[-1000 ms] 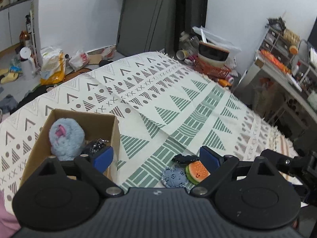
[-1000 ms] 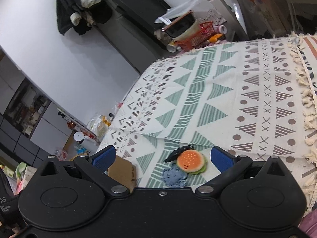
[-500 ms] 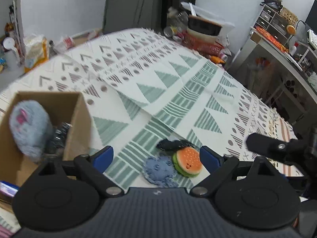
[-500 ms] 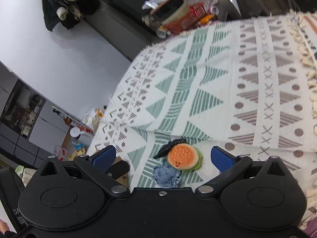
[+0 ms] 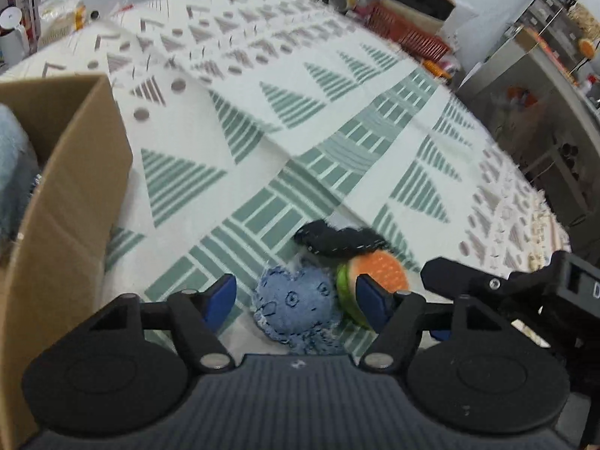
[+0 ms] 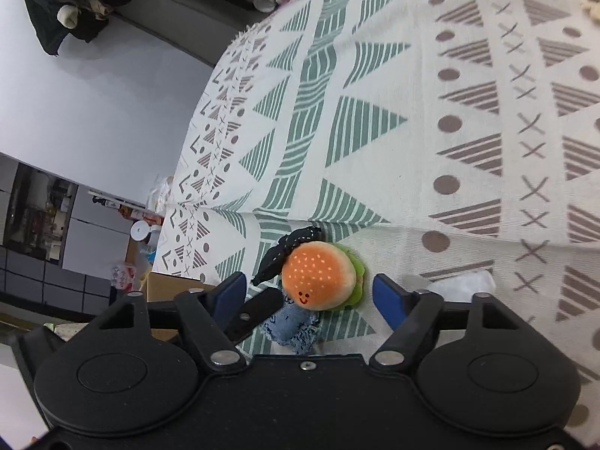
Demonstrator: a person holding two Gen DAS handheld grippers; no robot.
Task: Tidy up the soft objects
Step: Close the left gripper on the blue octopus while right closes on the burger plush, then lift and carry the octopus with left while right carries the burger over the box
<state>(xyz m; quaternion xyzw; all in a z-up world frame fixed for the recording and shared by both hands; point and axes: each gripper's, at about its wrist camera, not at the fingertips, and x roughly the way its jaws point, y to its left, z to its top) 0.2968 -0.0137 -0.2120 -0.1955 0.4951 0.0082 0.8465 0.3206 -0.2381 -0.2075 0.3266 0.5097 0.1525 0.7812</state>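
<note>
Patterned cloth (image 5: 262,120) is covering the surface, and 3 soft toys are lying bunched on it. Nearest, the left gripper (image 5: 296,296) is holding its fingers apart around the blue plush (image 5: 296,305), sitting at 12 o'clock between the tips. The right gripper (image 6: 311,290), also spread wide, is framing the burger plush (image 6: 320,275) at 12 o'clock. Beyond, the black plush (image 5: 337,242) is lying with its long axis crosswise, touching both. Farther off at 9 o'clock, the cardboard box (image 5: 67,195) is waiting. Each gripper looks equally near its own toy.
</note>
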